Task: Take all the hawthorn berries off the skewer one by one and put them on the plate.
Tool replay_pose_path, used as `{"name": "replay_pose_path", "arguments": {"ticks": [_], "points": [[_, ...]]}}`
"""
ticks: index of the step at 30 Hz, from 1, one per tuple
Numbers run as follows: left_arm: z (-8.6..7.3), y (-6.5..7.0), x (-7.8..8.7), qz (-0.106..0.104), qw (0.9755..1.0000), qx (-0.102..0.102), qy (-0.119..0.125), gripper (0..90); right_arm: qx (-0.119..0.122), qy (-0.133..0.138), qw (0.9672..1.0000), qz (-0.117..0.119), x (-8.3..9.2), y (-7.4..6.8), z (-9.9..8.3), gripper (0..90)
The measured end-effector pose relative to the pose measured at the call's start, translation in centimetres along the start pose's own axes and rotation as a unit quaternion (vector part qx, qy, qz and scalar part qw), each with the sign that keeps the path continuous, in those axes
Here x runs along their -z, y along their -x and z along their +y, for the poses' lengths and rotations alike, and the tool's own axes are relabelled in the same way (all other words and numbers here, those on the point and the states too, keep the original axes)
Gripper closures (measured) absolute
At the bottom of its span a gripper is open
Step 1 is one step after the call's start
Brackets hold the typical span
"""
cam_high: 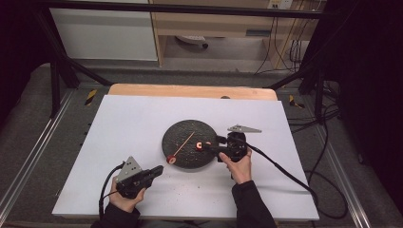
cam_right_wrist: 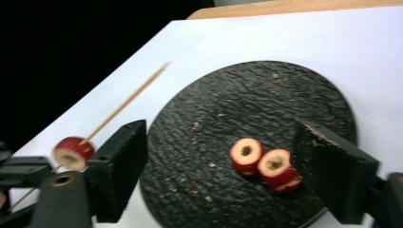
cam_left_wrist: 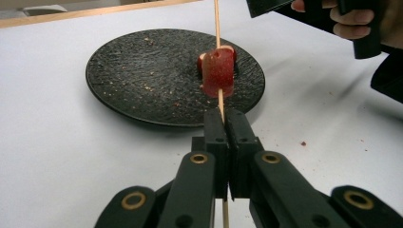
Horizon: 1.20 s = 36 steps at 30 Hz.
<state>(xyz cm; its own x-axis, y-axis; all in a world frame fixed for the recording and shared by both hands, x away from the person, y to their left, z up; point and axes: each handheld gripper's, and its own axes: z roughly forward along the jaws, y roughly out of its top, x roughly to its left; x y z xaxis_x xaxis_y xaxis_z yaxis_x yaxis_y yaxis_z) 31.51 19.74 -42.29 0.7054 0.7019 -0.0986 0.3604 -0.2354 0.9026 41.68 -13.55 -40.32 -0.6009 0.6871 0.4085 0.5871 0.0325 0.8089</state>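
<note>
While left fingers [cam_left_wrist: 227, 124] clamp skewer [cam_left_wrist: 217, 28] | right fingers [cam_right_wrist: 223, 175] apart, straddling rings [cam_right_wrist: 266, 168]

Both sleeves are dark. Each tool is black, the left tool [cam_high: 157, 172] and right tool [cam_high: 209, 146], with a grey three-cornered plate, brass-ringed screw holes and a black cable.

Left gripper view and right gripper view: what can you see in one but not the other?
Left gripper view alone: shut jaws clamping the skewer, and the person's hand on the other gripper. Right gripper view alone: two red ring pieces lying on the plate between open jaws. Both: the black plate, the skewer, and the red piece threaded on it.
</note>
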Motion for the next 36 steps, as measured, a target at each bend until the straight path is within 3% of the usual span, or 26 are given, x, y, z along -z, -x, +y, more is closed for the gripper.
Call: {"name": "replay_pose_path", "arguments": {"ticks": [6, 15, 20, 27, 36], "points": [[0.0, 0.1, -0.1, 0.001, 1.0000, 0.000, -0.001, 88.3, 0.018, -0.010, 0.9996, 0.020, -0.3, -1.6, -0.2, 10.0], [0.0, 0.0, -0.1, 0.002, 1.0000, 0.000, 0.000, 88.4, 0.022, -0.014, 0.9990, 0.036, -1.9, -3.7, -1.1, 6.9], [0.0, 0.1, -0.1, 0.002, 1.0000, 0.000, 0.000, 88.4, 0.010, 0.000, 0.9987, 0.050, -2.9, -4.5, -1.8, 7.4], [0.0, 0.2, -0.2, 0.002, 1.0000, -0.002, -0.002, 88.4, 0.014, -0.007, 0.9983, 0.057, -3.9, -5.4, -2.5, 8.3], [-0.1, 0.6, -0.6, 0.000, 1.0000, -0.005, -0.004, 88.3, 0.001, -0.011, 0.9973, 0.073, -4.4, -5.6, -3.1, 15.9]]}}
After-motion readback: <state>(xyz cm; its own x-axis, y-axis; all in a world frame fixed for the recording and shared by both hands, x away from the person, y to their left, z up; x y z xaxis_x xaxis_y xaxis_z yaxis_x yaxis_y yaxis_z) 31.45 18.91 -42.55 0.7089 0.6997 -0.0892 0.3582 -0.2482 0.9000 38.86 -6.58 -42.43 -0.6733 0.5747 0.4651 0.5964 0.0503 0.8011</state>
